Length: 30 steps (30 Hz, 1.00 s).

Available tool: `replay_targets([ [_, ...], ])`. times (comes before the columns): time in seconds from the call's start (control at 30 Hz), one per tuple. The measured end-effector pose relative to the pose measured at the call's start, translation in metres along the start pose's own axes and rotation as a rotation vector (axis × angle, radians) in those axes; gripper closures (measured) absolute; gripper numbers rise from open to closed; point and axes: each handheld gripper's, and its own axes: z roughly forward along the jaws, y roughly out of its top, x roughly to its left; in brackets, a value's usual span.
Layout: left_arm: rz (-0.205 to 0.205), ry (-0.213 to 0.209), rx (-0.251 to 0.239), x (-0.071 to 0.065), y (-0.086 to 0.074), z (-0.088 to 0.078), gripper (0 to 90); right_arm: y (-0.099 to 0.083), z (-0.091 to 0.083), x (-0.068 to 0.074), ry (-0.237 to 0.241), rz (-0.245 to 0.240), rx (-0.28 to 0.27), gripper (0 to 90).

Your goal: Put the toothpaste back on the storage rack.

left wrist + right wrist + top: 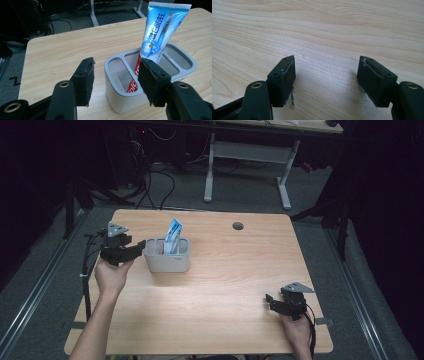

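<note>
Black left gripper at lower frame, jaws apart, straddles the near wall of a grey plastic compartment holder; a blue-and-white toothpaste tube stands inside, upper right. Right gripper gapes over bare wood.

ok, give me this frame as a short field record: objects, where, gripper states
surface: wooden table
holder: grey divided holder, far left of the table
contents: toothpaste tube standing tilted in the middle compartment
left gripper: open, at the holder's end wall, one pad either side of the rim, gripping nothing
right gripper: open, empty, over bare table at the near right
</note>
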Motion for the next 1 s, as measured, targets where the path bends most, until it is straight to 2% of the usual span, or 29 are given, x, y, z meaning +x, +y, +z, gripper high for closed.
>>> replay_targets([
  [1.0, -0.038, 0.021, -0.02, 0.011, -0.02, -0.02, 46.1, 0.0, 0.0, 0.0, 0.0, 0.003, 0.002, 31.2],
])
